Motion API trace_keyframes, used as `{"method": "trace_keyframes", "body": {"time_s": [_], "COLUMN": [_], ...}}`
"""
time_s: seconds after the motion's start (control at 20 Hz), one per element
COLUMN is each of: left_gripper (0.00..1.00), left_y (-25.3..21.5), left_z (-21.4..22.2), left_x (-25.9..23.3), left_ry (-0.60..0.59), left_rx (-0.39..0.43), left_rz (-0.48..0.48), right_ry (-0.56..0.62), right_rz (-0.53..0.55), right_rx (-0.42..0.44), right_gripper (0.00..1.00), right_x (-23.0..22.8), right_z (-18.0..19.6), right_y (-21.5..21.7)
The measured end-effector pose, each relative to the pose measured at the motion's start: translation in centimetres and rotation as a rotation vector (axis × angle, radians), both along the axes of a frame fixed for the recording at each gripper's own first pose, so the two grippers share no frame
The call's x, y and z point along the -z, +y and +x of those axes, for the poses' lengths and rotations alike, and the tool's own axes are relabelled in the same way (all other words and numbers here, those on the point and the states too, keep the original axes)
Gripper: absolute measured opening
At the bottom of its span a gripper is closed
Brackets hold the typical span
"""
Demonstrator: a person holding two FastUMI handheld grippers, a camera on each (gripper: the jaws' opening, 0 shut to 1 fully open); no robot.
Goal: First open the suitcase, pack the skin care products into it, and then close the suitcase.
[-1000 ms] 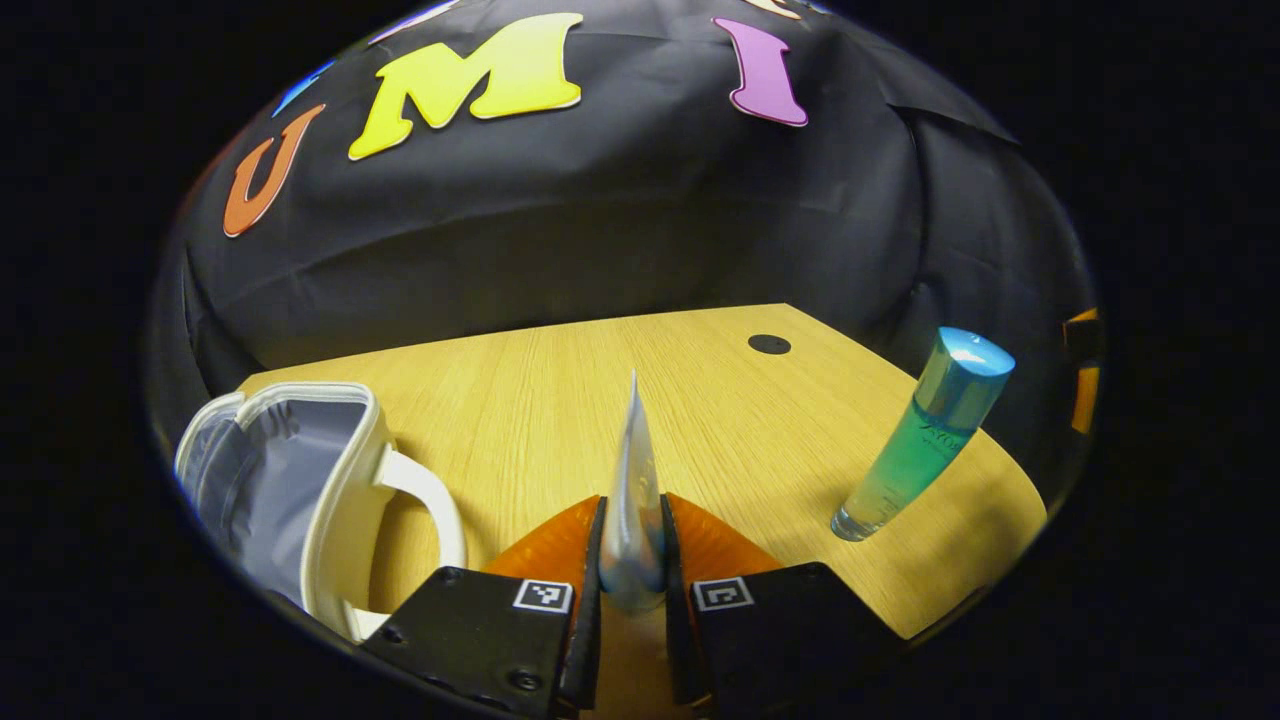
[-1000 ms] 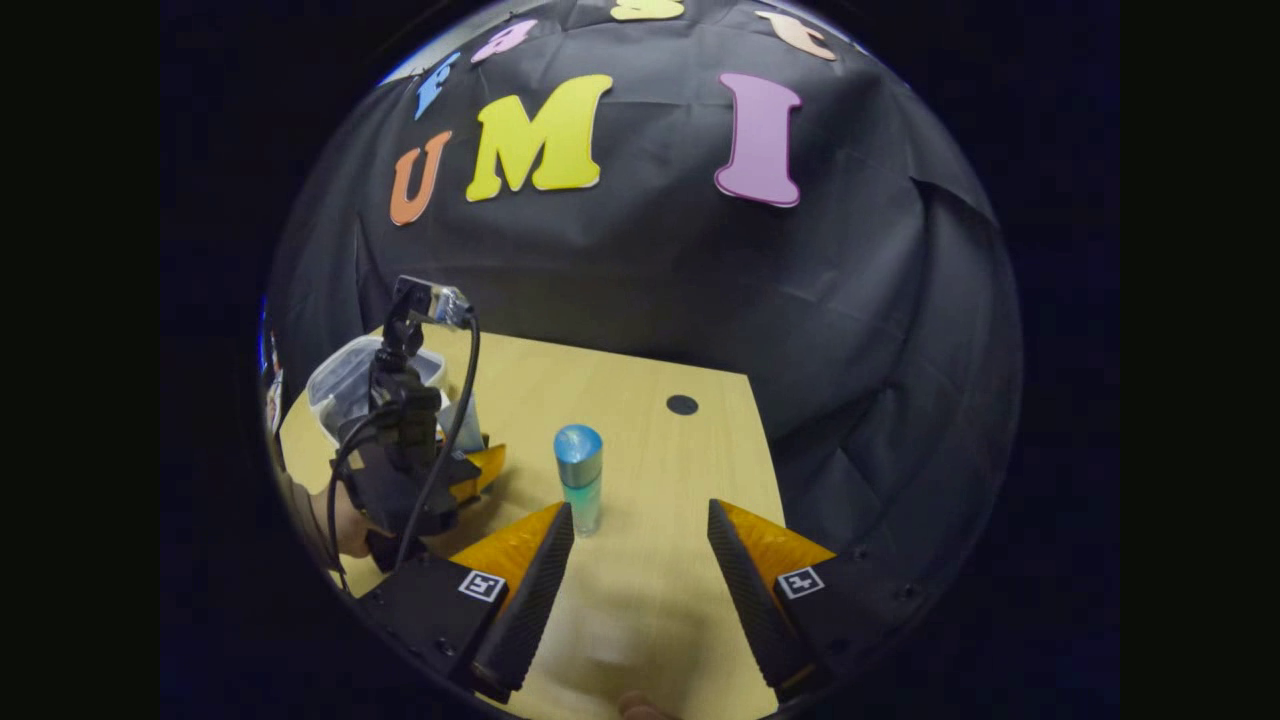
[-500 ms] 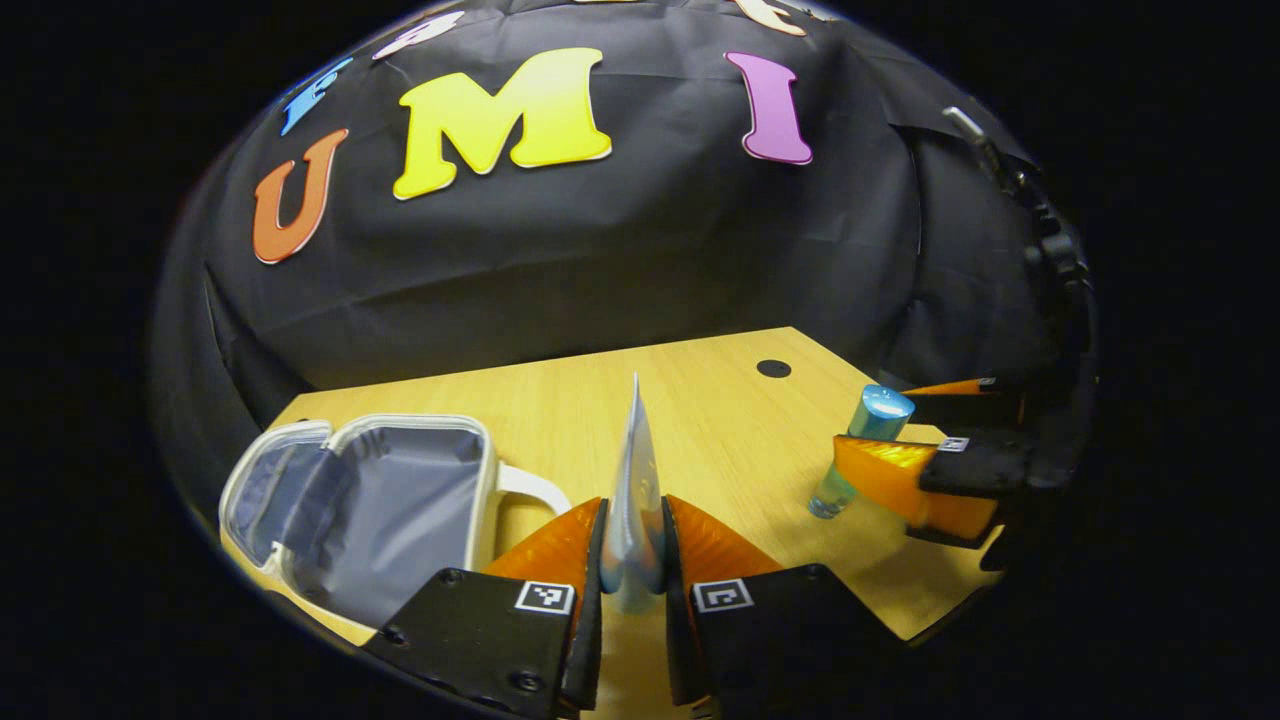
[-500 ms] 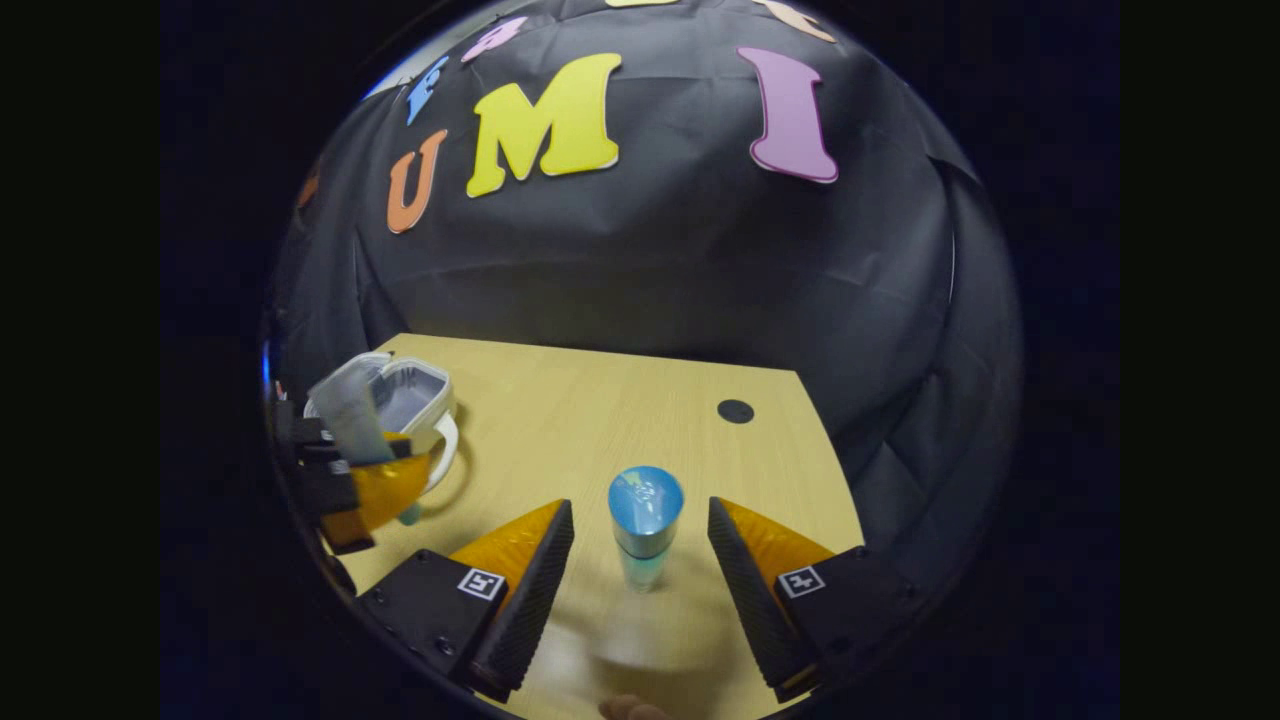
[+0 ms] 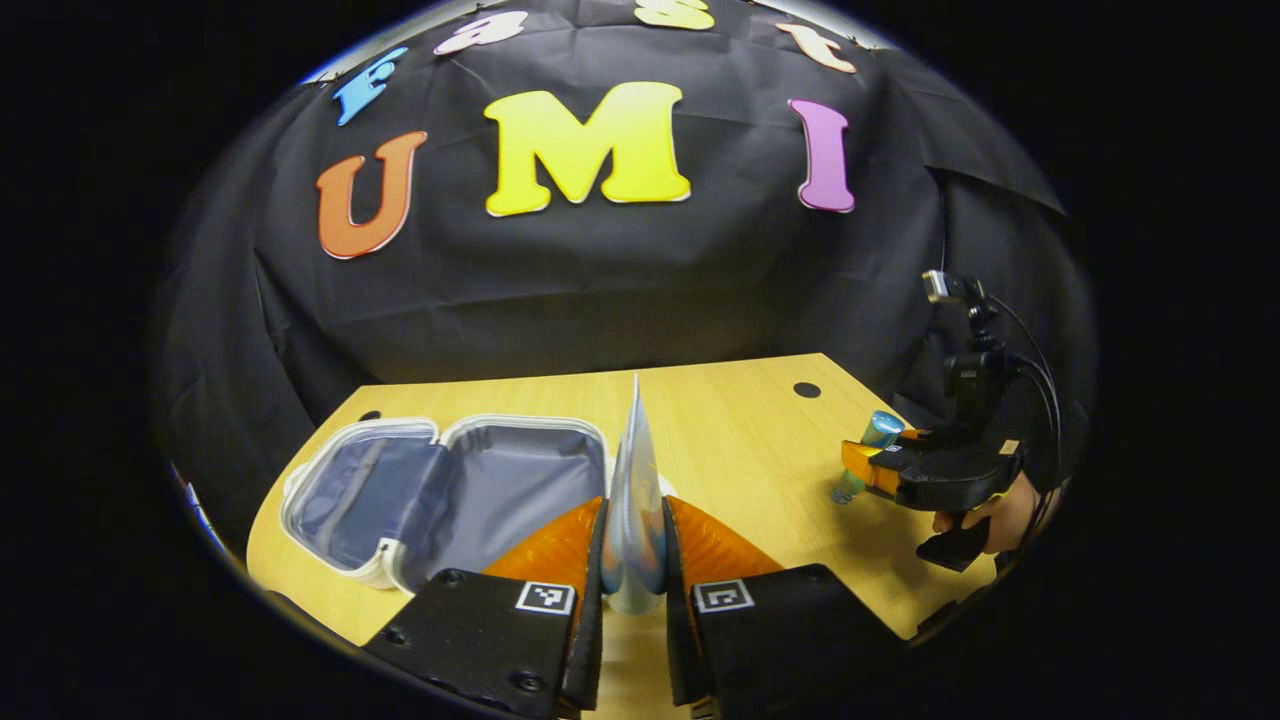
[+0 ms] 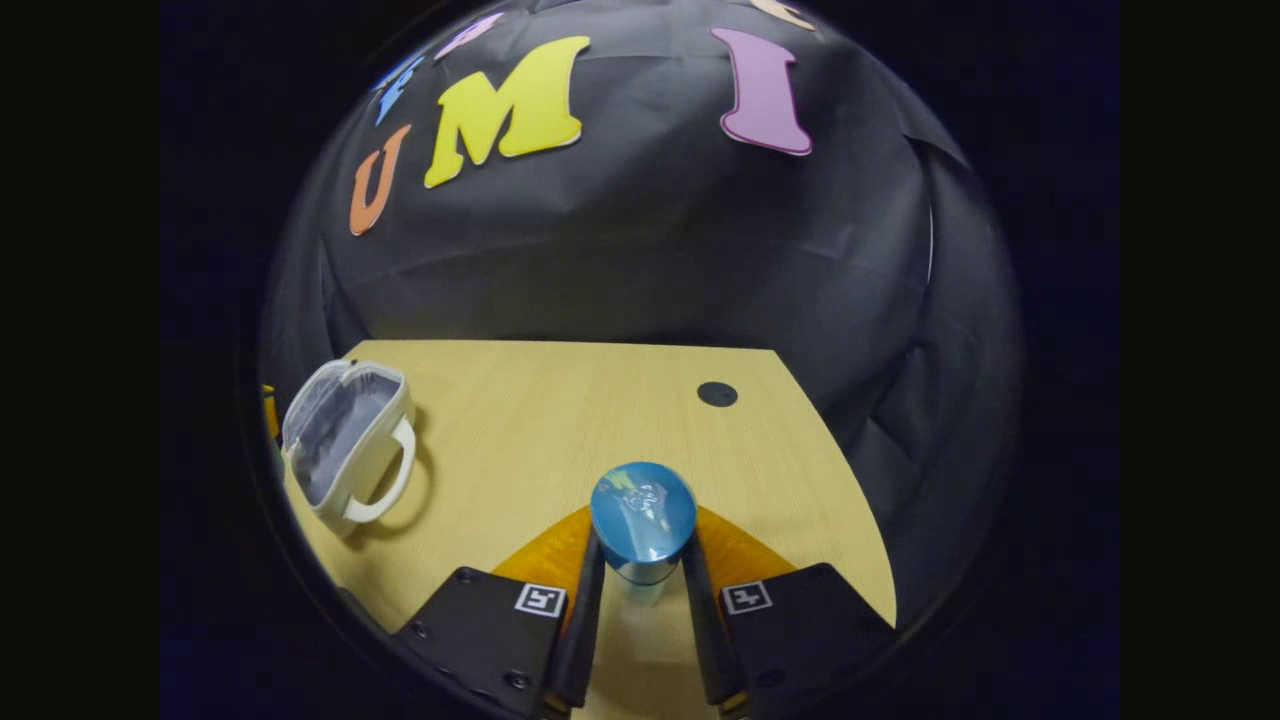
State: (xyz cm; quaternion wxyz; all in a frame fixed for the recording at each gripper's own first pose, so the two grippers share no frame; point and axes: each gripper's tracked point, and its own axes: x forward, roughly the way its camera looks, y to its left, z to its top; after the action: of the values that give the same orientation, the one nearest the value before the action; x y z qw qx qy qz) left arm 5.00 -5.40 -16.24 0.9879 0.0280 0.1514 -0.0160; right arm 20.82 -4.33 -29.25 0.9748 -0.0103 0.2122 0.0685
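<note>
1. Nearest, the left gripper (image 5: 633, 560) has its jaws clenched on a thin sachet (image 5: 633, 500), held edge-on and upright over the near edge of the surface (image 5: 720, 440). A second ago the suitcase sat off at the left edge; now its open halves lie just beyond the sachet, so this hand has swung toward it and looks about ready to drop the sachet in.
2. The right gripper (image 6: 640, 580) was spread wide around the bottle (image 6: 642, 525) half a second ago; now both jaws press on its sides below the blue cap, grasping it. It stands near the right edge, and I'd say it is ready to be lifted.
3. Farther off, the suitcase (image 5: 440, 490) lies open and empty toward the near-left corner.
4. Count: one suitcase, one sachet, one bottle, two grippers. Nothing is packed yet.
</note>
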Motion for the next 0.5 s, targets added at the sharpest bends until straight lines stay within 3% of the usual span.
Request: {"method": "trace_keyframes", "body": {"time_s": [0.1,0.15,0.25,0.35,0.4,0.5], "left_gripper": [0.29,0.34,0.29,0.29,0.34,0.29], "left_y": [2.4,3.6,6.2,8.6,9.5,11.1], "left_z": [-0.5,-0.4,0.1,0.7,1.2,2.5], "left_x": [-0.9,-1.3,-1.3,-0.5,0.3,2.9], "left_ry": [-0.005,-0.007,-0.01,-0.004,0.008,0.068], "left_rx": [-0.013,-0.017,-0.022,-0.031,-0.03,-0.034], "left_rz": [0.009,0.018,0.026,0.038,0.036,0.032], "right_ry": [-0.001,0.003,0.006,-0.003,-0.008,-0.009], "right_rz": [-0.027,-0.028,-0.03,-0.015,-0.007,0.021], "right_rx": [0.01,0.01,0.027,0.025,0.019,0.005], "right_gripper": [0.37,0.36,0.36,0.36,0.38,0.36], "right_x": [-0.2,-0.4,-1.7,-3.7,-4.9,-7.3], "right_z": [-0.7,-1.4,-3.4,-5.7,-7.0,-9.5], "right_y": [0.1,0.3,0.6,1.8,2.6,4.5]}}
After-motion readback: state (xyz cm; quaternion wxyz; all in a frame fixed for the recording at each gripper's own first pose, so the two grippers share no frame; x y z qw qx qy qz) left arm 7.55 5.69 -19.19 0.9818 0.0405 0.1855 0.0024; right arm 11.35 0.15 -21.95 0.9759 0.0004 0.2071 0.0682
